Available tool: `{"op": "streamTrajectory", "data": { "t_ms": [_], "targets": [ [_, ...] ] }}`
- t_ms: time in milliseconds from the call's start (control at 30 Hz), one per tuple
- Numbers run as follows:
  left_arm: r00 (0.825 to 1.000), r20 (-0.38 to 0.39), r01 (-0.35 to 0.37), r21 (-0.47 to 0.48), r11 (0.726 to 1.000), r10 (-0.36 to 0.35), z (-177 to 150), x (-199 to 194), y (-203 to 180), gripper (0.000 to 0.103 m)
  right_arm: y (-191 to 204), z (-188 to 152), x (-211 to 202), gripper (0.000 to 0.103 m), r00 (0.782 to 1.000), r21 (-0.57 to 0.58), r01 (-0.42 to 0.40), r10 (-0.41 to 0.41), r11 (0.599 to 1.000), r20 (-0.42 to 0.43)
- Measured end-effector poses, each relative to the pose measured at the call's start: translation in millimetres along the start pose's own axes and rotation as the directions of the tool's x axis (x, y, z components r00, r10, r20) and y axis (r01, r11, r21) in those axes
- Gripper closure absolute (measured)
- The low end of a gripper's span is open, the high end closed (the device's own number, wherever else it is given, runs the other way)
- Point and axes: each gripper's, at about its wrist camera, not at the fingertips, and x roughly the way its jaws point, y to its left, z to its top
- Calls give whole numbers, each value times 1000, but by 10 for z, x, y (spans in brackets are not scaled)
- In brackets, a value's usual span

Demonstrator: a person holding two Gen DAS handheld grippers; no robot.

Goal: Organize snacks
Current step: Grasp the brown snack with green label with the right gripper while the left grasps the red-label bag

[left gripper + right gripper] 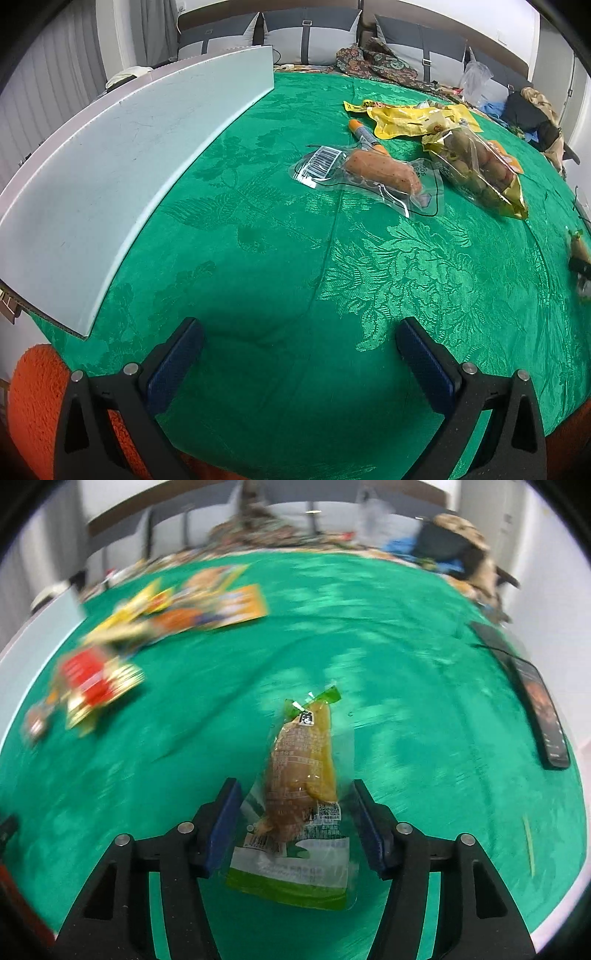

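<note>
My right gripper (pixel 295 786) is shut on a green-edged clear snack packet (pixel 303 775) with a brown-yellow piece inside. Its blue pads press the packet's two sides, and it hangs above the green tablecloth (pixel 424 672). The packet looks sharp while everything behind it is smeared. My left gripper (pixel 299 328) stands open over the tablecloth's near edge with nothing between its fingers. Farther back in the left wrist view lie a sausage in a clear pack (pixel 384 171), a gold-edged bag of round snacks (pixel 476 166), a yellow packet (pixel 406 118) and an orange-tipped stick (pixel 364 134).
A white board (pixel 129 166) runs along the left side of the cloth. Blurred red, yellow and orange packets (pixel 99 679) lie at the left in the right wrist view. A dark flat device (pixel 535 701) rests near the right edge. Cushions and clothes sit behind.
</note>
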Motion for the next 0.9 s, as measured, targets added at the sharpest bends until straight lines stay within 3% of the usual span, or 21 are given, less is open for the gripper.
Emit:
{"op": "streamTrajectory", "data": {
  "t_ms": [200, 267, 300, 333, 400, 533, 567, 600, 733, 900],
  "targets": [
    [999, -43, 14, 3, 1000, -14, 35, -1, -10, 0, -208, 40, 61, 24, 997, 34, 19, -22, 999, 76],
    [990, -88, 107, -5, 994, -107, 103, -30, -69, 0, -217, 51, 131, 24, 996, 35, 24, -26, 999, 80],
    [981, -96, 167, -16, 986, -167, 141, -56, -115, 0, -242, 34, 132, 24, 996, 38, 23, -26, 999, 82],
    [963, -105, 248, -28, 968, -250, 221, -97, -203, 0, -241, 26, 137, 24, 996, 41, 23, -26, 999, 84],
    [927, -133, 348, -40, 937, -350, 426, -125, -413, 0, -244, -12, 119, 24, 996, 42, 31, -35, 999, 87],
    [870, -226, 435, -70, 898, -439, 1031, 40, -968, 0, -249, -29, 123, 24, 995, 46, 41, -45, 998, 88],
    [862, -247, 437, -78, 896, -442, 1158, 112, -1081, 0, -250, -29, 124, 24, 995, 47, 41, -45, 998, 88],
    [861, -266, 428, -83, 900, -434, 1294, 207, -1197, 0, -250, -32, 123, 24, 995, 47, 42, -46, 998, 88],
    [898, -305, 302, -92, 949, -316, 1740, 667, -1617, 0, -251, -32, 121, 24, 995, 48, 40, -44, 998, 88],
    [924, -351, 161, 2, 987, -150, 1872, 1036, -1893, 0, -254, -34, 116, 24, 995, 48, 38, -42, 998, 88]
  ]
}}
